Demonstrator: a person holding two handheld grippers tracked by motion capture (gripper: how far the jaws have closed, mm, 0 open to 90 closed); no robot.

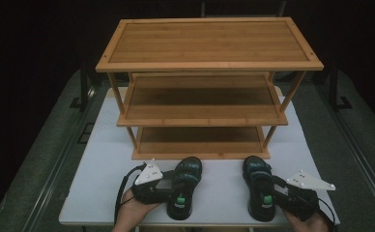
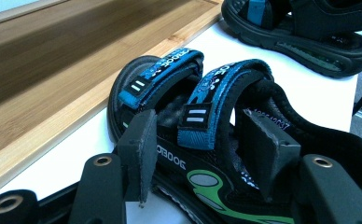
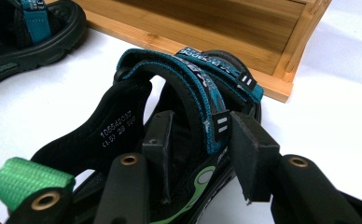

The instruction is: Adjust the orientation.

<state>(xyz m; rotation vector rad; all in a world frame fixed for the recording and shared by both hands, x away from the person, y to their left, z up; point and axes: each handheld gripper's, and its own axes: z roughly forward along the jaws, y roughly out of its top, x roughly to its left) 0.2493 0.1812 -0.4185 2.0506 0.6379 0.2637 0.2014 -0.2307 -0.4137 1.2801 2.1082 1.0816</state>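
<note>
Poised at 2 sandals before the bamboo rack [image 1: 209, 121] at 12 o'clock. Left gripper [image 2: 200, 154] apart astride the left sandal [image 1: 185, 186]'s side wall; right gripper [image 3: 202, 149] apart astride the right sandal [image 1: 259, 191]'s. Best squeezed evenly, lifted level.

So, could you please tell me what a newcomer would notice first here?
A three-tier bamboo shoe rack stands at the back of the white table. In front lie two black-and-blue sandals, the left sandal and right sandal, each with a hand-held gripper's jaws straddling its side.
</note>
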